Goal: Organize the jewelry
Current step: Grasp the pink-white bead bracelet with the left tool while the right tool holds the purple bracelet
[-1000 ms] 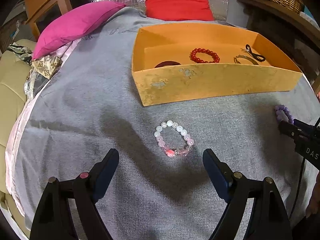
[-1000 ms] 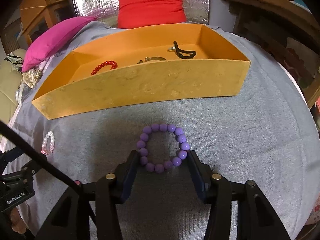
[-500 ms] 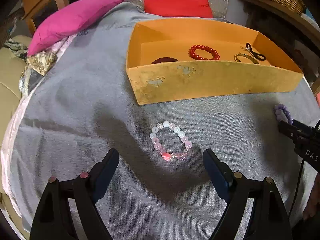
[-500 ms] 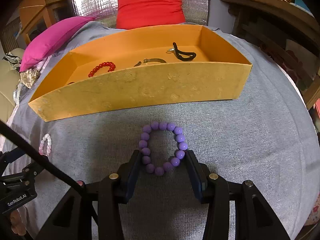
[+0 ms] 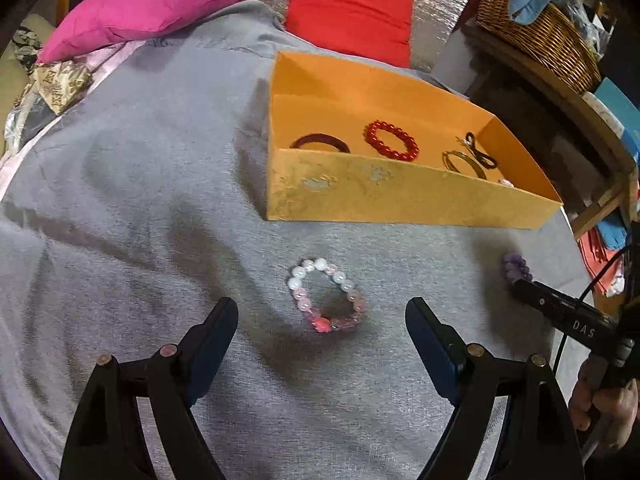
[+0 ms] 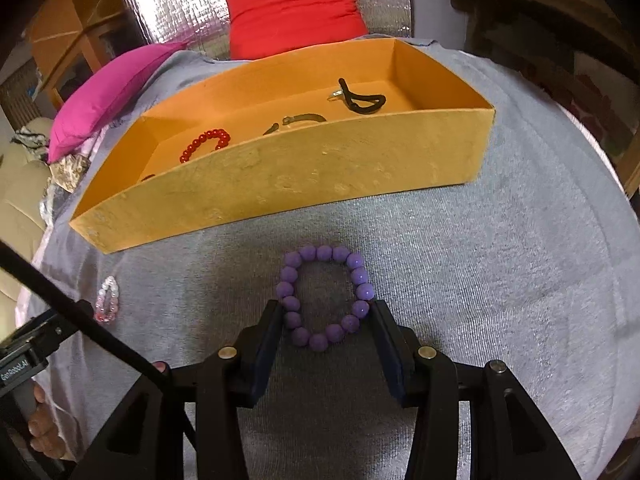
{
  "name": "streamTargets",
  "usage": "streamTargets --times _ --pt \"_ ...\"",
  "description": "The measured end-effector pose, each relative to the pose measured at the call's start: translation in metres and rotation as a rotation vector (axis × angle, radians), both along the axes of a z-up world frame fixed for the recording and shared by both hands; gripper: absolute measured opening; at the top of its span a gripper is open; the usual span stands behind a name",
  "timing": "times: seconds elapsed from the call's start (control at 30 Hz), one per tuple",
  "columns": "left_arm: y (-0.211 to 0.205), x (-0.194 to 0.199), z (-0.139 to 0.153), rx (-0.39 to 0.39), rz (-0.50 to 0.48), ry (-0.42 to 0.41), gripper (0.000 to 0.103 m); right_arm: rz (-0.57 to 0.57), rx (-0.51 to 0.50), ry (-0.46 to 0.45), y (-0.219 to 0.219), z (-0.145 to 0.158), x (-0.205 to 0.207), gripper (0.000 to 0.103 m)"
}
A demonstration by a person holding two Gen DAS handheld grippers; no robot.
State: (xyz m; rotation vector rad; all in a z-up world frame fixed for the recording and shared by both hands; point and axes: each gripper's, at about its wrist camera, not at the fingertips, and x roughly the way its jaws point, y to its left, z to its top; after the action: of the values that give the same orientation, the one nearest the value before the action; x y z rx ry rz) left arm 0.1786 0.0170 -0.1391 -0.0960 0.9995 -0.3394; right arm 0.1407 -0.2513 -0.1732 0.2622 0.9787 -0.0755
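Observation:
A pink and white bead bracelet (image 5: 326, 298) lies on the grey cloth (image 5: 120, 208), just ahead of my open, empty left gripper (image 5: 322, 314). A purple bead bracelet (image 6: 325, 297) lies flat on the cloth, and my right gripper (image 6: 325, 312) has closed in so both fingers touch its near half. The orange box (image 6: 280, 176) stands beyond both; it holds a red bead bracelet (image 5: 391, 140), a dark bangle (image 5: 320, 143), a thin metal bangle (image 5: 464, 162) and a black cord (image 6: 362, 98). The pink bracelet also shows in the right wrist view (image 6: 107, 299).
A magenta pillow (image 5: 136, 8) and a red pillow (image 5: 352, 8) lie behind the box. A wicker basket (image 5: 536, 28) sits on a wooden shelf at the right. A beige cushion (image 6: 16, 200) is at the left edge of the cloth.
My right gripper has narrowed onto the purple bracelet, squeezing it from round to oval. My left gripper has shifted so the pink bracelet sits more centred between its fingers.

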Motion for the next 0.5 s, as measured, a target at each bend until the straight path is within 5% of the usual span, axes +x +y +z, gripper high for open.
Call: streamTargets --times 0.4,0.5 --pt "-0.025 0.004 -0.012 0.073 -0.034 -0.009 0.086 -0.007 0.091 0.002 -0.018 0.004 -0.004 0.049" --pt "-0.027 0.003 -0.012 0.065 -0.056 -0.017 0.065 -0.038 0.165 -0.011 -0.035 0.008 -0.008 0.053"
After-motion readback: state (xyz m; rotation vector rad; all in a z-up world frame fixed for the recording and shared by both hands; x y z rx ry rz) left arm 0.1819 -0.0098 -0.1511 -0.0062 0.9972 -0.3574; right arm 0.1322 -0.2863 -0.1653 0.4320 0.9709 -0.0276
